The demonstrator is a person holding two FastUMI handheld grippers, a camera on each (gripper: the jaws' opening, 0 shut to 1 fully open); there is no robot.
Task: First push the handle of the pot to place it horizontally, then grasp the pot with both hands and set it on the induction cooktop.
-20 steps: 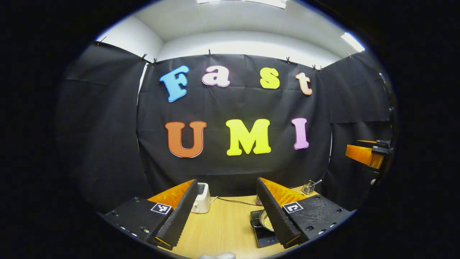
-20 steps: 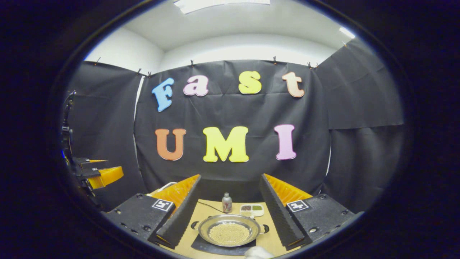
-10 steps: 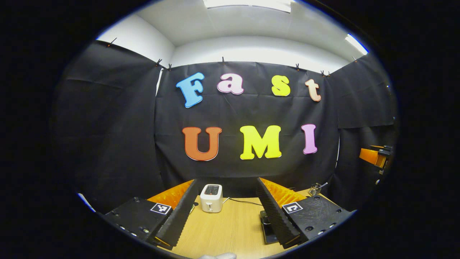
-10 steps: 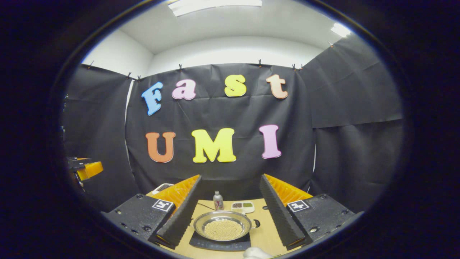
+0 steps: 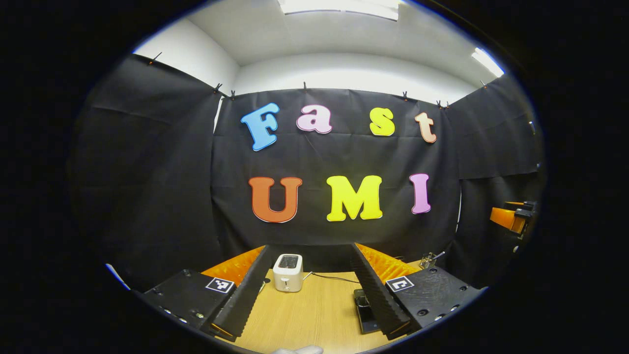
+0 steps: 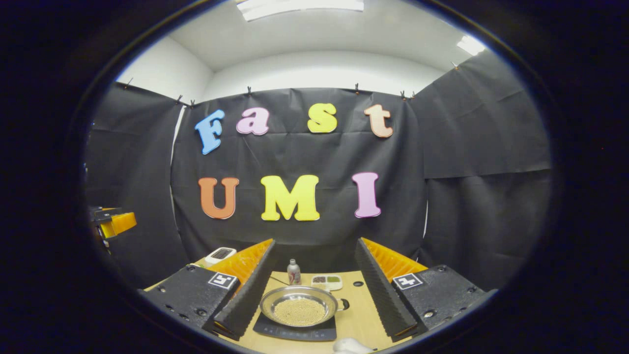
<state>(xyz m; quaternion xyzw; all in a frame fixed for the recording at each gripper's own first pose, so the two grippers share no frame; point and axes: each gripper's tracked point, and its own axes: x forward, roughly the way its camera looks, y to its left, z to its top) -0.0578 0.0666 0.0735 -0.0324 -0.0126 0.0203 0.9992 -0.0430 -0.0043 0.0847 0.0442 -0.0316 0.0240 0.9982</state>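
On cooktop: bead-filled steel pot

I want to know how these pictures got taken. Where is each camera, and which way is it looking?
Left gripper view: rides on the left gripper, looks over the table at the toaster.
Right gripper view: rides on the right gripper, looks at the pot on the induction cooktop.
Both see the table and toaster.
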